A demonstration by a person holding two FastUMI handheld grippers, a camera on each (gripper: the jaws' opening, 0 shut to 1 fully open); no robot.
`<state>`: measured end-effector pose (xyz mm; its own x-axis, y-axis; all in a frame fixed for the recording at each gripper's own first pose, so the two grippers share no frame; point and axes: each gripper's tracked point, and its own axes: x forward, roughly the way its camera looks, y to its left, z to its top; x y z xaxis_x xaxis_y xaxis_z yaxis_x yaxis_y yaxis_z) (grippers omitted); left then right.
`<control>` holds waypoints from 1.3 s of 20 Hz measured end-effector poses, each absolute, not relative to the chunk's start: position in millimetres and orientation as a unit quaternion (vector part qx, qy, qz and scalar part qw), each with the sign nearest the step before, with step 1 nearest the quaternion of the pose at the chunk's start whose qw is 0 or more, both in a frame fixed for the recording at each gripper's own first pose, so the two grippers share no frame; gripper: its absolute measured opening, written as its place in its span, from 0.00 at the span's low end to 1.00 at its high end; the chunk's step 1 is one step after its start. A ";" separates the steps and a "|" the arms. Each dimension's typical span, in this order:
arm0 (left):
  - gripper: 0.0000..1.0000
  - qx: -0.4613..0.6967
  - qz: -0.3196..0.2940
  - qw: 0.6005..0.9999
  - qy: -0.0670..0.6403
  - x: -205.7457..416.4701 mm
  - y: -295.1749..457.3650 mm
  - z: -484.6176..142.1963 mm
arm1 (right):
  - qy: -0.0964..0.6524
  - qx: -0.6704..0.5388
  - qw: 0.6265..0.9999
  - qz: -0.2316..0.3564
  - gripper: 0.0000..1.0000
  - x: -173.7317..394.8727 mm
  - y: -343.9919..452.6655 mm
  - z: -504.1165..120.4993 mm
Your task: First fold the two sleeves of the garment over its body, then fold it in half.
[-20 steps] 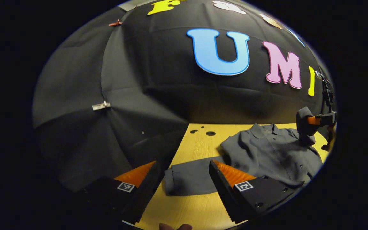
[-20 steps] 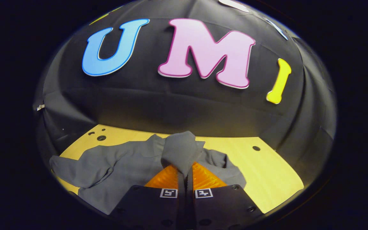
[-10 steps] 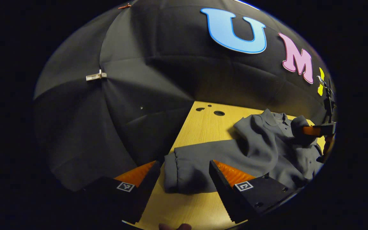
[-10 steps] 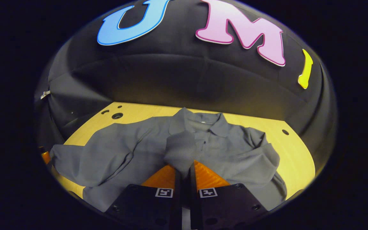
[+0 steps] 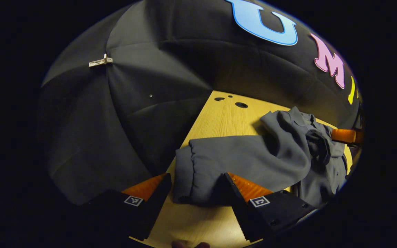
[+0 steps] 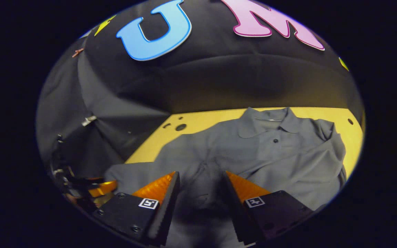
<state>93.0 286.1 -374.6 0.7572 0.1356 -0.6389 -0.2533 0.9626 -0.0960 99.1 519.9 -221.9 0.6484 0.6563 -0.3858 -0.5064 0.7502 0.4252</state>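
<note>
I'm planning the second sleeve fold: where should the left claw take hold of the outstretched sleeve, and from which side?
Probably at the cuff, the sleeve's free end, which lies flat on the table and points away from the shirt body. Come from the outer end, along the sleeve: the open left claw already straddles the cuff there, so closing would pinch both layers for carrying it over the body.

Left gripper [image 5: 195,187]: jaws spread wide, low and tilted downward, nothing pressed between the fingers.
Right gripper [image 6: 198,187]: jaws spread wide, angled downward, fingers pinching nothing.
Fingertips of a hand [image 5: 190,245]: just behind the left gripper's fingers.
</note>
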 end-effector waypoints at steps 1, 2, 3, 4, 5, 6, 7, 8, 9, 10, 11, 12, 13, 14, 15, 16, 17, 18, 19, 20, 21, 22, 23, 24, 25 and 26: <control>0.96 -0.094 0.104 0.929 0.343 91.8 284.8 -379.7 | 0.261 0.139 0.899 0.323 0.77 97.0 510.0 -216.2; 0.94 -0.097 0.108 0.923 0.357 87.9 283.2 -385.3 | 0.258 0.136 0.903 0.316 0.77 96.1 495.8 -211.5; 0.95 -0.081 0.113 0.925 0.354 89.7 286.2 -385.1 | 0.255 0.131 0.907 0.308 0.77 93.7 479.6 -207.5; 0.91 -0.054 0.116 0.919 0.374 86.0 287.0 -390.5 | 0.251 0.126 0.912 0.298 0.77 92.7 462.0 -203.7; 0.91 -0.044 0.107 0.923 0.366 95.0 285.2 -386.4 | 0.250 0.121 0.917 0.288 0.77 91.4 447.3 -203.4; 0.77 -0.045 0.101 0.919 0.378 94.7 280.9 -393.3 | 0.249 0.119 0.920 0.278 0.77 89.5 431.9 -202.8; 0.62 -0.050 0.093 0.922 0.372 95.8 275.0 -389.5 | 0.247 0.117 0.924 0.269 0.77 86.4 415.9 -201.6; 0.48 -0.050 0.094 0.921 0.375 94.9 272.9 -390.5 | 0.246 0.116 0.927 0.260 0.78 83.4 400.3 -201.6; 0.33 -0.050 0.092 0.922 0.373 97.5 272.4 -388.2 | 0.247 0.115 0.929 0.249 0.78 78.9 385.3 -202.9; 0.19 -0.052 0.099 0.920 0.376 96.4 273.4 -387.4 | 0.249 0.117 0.931 0.239 0.78 75.1 372.2 -203.2; 0.16 -0.055 0.105 0.919 0.377 94.8 272.3 -385.2 | 0.249 0.120 0.933 0.230 0.80 72.3 360.5 -203.5; 0.11 -0.058 0.113 0.918 0.374 94.1 272.4 -380.7 | 0.247 0.122 0.935 0.223 0.83 71.0 348.6 -202.6; 0.09 -0.058 0.120 0.922 0.363 96.6 271.7 -371.0 | 0.245 0.124 0.937 0.216 0.83 68.7 337.1 -202.1; 0.08 -0.056 0.122 0.928 0.348 97.6 270.7 -359.7 | 0.245 0.125 0.938 0.210 0.83 66.3 325.7 -202.3; 0.08 -0.052 0.123 0.934 0.332 100.6 268.5 -346.3 | 0.242 0.129 0.939 0.209 0.84 64.0 315.8 -202.0; 0.08 -0.052 0.119 0.939 0.318 101.3 262.3 -331.8 | 0.243 0.133 0.939 0.205 0.88 63.7 306.7 -202.3; 0.08 -0.054 0.118 0.943 0.306 103.4 255.6 -317.3 | 0.247 0.139 0.938 0.200 0.82 61.4 296.0 -206.1; 0.08 -0.057 0.116 0.947 0.295 105.4 247.7 -305.4 | 0.250 0.143 0.938 0.194 0.95 61.3 286.2 -209.1; 0.08 -0.059 0.115 0.950 0.286 108.6 240.8 -293.1 | 0.249 0.146 0.939 0.188 0.97 61.3 276.4 -210.3; 0.08 -0.062 0.112 0.953 0.276 111.0 233.0 -281.5 | 0.249 0.146 0.940 0.182 0.98 62.7 267.0 -212.1; 0.08 -0.064 0.110 0.956 0.265 115.4 225.3 -268.0 | 0.249 0.145 0.941 0.178 0.99 62.4 259.2 -213.7; 0.08 -0.067 0.105 0.959 0.255 118.0 216.0 -257.0 | 0.250 0.143 0.941 0.176 0.99 62.3 252.8 -215.7; 0.08 -0.067 0.101 0.962 0.246 122.4 206.9 -246.3 | 0.250 0.141 0.942 0.176 0.99 62.2 246.5 -217.5; 0.07 -0.069 0.095 0.964 0.238 127.0 195.7 -236.9 | 0.250 0.140 0.942 0.176 0.99 62.3 241.9 -218.7; 0.07 -0.071 0.087 0.966 0.232 132.0 183.1 -228.4 | 0.250 0.139 0.942 0.175 0.99 61.9 235.2 -220.0; 0.07 -0.074 0.076 0.968 0.228 136.6 169.5 -221.2 | 0.251 0.138 0.942 0.174 0.99 62.1 230.3 -221.7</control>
<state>136.6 169.5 -221.2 0.8845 0.1130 -0.4526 -0.1803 0.9776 -0.1083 62.1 230.3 -221.7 0.8130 0.3975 -0.4255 -0.2591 0.9013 0.3471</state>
